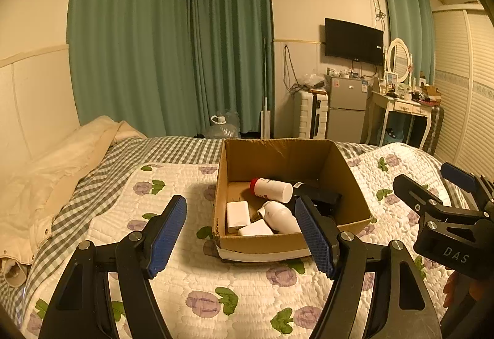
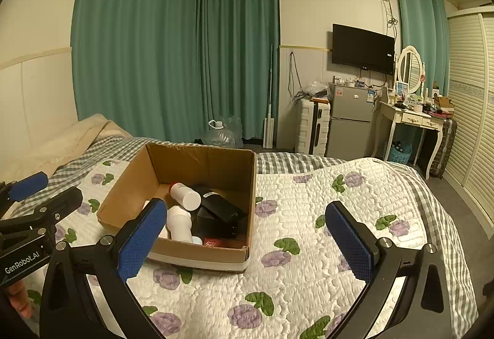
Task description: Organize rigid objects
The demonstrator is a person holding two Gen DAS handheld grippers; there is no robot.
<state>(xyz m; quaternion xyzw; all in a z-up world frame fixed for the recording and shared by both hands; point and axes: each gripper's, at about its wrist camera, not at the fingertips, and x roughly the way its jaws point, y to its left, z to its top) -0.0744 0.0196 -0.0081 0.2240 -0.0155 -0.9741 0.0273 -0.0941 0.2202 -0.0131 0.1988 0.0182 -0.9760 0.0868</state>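
Note:
An open cardboard box (image 1: 349, 184) (image 2: 123, 194) sits on the flowered quilt. Inside lie a white bottle with a red cap (image 1: 273, 189) (image 2: 185, 195), a second white bottle (image 1: 281, 217) (image 2: 179, 223), two white blocks (image 1: 237, 215), and black items (image 1: 318, 194) (image 2: 219, 212). My left gripper (image 1: 240, 234) is open and empty, just in front of the box. My right gripper (image 2: 247, 240) is open and empty, at the box's near right corner. It also shows at the right edge of the left wrist view (image 1: 432, 184). The left gripper shows at the left edge of the right wrist view (image 2: 40, 194).
The flowered quilt (image 1: 247, 292) (image 2: 308, 215) covers the bed over a grey checked sheet (image 1: 173, 147). A cream duvet (image 1: 46, 178) lies at the left. Beyond the bed stand green curtains, a water jug (image 1: 223, 124), a suitcase, a small fridge (image 1: 347, 107) and a dressing table (image 2: 410, 117).

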